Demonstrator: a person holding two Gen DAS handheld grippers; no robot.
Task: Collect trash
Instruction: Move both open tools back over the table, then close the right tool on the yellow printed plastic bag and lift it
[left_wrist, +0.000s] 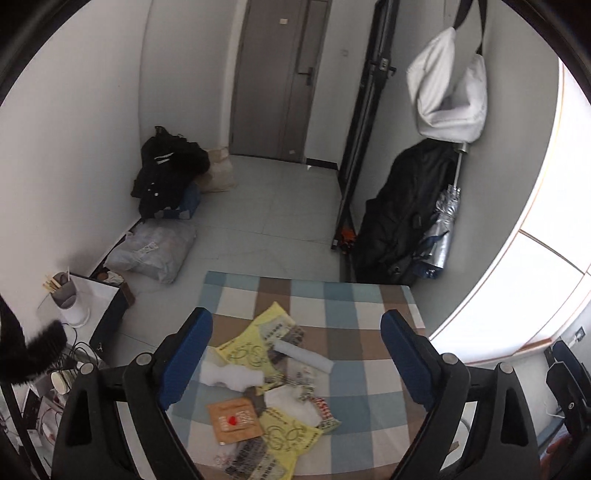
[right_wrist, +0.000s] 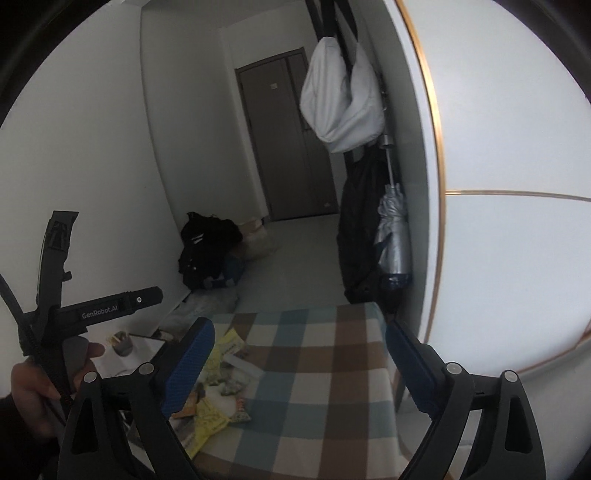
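Note:
A heap of trash lies on the checked tablecloth: yellow plastic bags, white foam pieces, an orange packet, crumpled white paper and a printed snack wrapper. My left gripper hangs above the heap, jaws wide apart and nothing between its blue pads. In the right wrist view my right gripper is also open and empty, over the cloth to the right of the trash heap. A hand holds the left tool's black body at the far left.
A low white stand with a cup of sticks sits left of the table. On the floor are a black backpack and a grey parcel bag. A white bag, black coat and silver umbrella hang at right.

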